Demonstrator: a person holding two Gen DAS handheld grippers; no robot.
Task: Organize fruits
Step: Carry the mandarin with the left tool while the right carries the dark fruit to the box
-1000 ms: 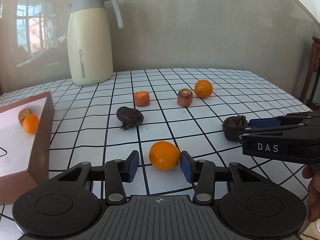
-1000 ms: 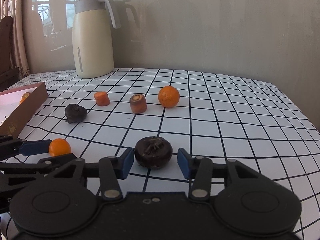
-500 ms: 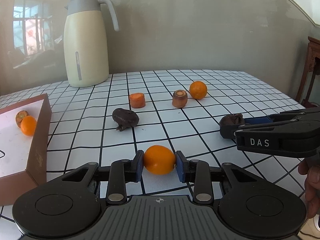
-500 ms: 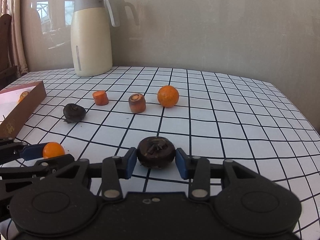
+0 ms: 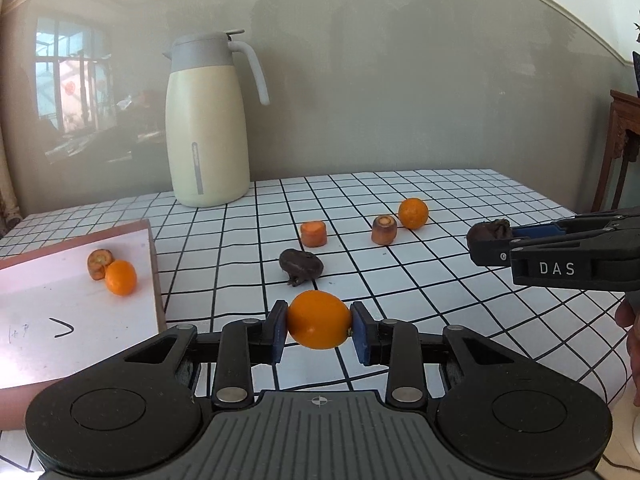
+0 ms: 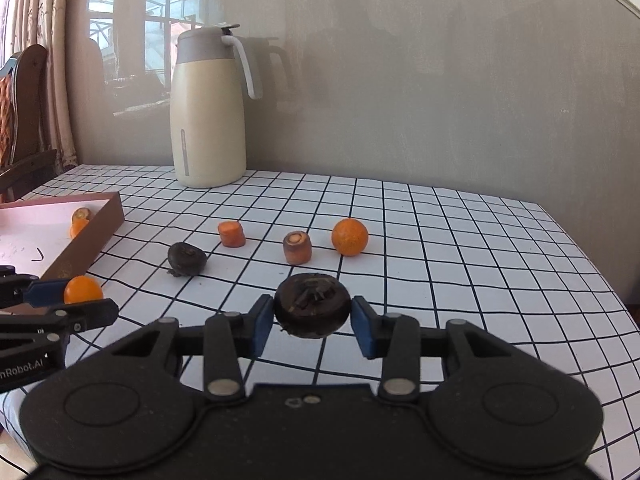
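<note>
- Orange (image 5: 319, 319) clamped between left gripper (image 5: 319, 330) pads, off the checked tablecloth (image 5: 440, 280).
- Dark fruit (image 6: 312, 311) pinched in right gripper (image 6: 312, 322), also lifted.
- Tray (image 5: 158, 276) at left holds one orange and a carrot stub.
- On cloth: second dark fruit (image 5: 301, 266), two carrot pieces, another orange (image 5: 413, 213), jug (image 5: 206, 120) behind.

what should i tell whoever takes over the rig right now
Left hand-held gripper: shut on an orange, held off the table.
Right hand-held gripper: shut on a dark fruit, also lifted.
Done: the box at left holds one orange and one carrot piece.
Left: drop both held fruits; then, loose on the table, another dark fruit, two carrot pieces and one more orange.
</note>
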